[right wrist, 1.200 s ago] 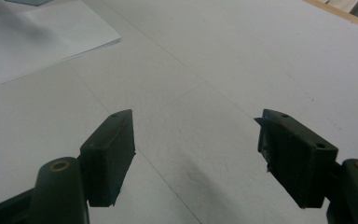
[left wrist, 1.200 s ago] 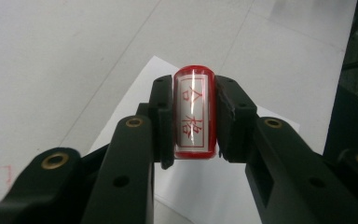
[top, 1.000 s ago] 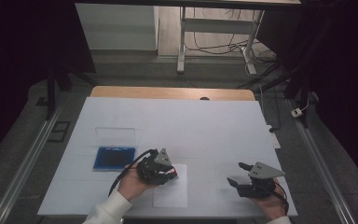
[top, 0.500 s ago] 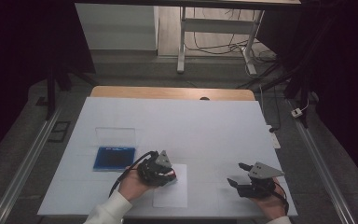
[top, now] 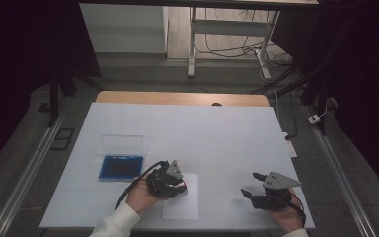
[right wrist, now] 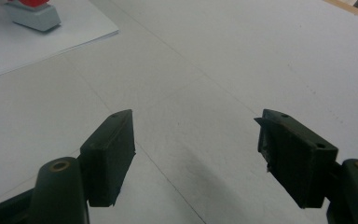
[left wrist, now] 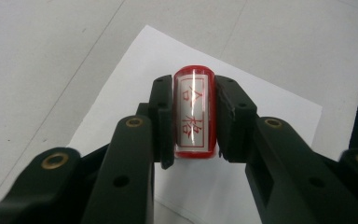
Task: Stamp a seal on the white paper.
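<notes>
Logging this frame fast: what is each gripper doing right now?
Left gripper: shut on the red stamp, over the paper sheet.
Right gripper: open, nothing between its jaws.

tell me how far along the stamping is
Done: the red stamp is picked up, clamped between the left gripper pads. The blue ink pad lies with its clear lid off behind it. In hand: the stamp is over the paper sheet. No print shows on the visible paper, so pressing looks left to do. The right gripper waits open.
</notes>
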The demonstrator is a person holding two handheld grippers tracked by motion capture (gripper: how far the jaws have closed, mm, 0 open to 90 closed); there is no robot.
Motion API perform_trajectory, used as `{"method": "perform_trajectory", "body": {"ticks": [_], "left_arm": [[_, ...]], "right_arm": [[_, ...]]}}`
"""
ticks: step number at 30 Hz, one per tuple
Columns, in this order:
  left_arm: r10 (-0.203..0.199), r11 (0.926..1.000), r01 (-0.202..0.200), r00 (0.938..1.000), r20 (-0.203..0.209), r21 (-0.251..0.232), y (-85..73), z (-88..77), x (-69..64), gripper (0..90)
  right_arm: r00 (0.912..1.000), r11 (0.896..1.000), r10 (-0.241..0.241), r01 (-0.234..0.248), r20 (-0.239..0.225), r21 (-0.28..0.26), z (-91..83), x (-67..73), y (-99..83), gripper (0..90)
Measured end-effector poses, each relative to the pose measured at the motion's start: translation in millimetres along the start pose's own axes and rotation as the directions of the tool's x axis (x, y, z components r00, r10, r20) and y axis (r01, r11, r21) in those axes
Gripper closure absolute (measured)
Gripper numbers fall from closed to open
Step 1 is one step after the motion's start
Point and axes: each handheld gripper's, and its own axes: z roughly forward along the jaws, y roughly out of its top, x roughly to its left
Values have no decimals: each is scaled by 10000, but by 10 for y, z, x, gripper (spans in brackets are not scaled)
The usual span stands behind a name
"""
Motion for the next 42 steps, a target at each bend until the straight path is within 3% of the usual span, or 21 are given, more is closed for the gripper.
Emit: {"method": "perform_trajectory", "body": {"ticks": [42], "left_arm": [[40,9989,-38,10000,-35,475,37,82,-22,710]], "right_arm": [[10000,10000,-72,73,-65,34,6,6,3,265]]}}
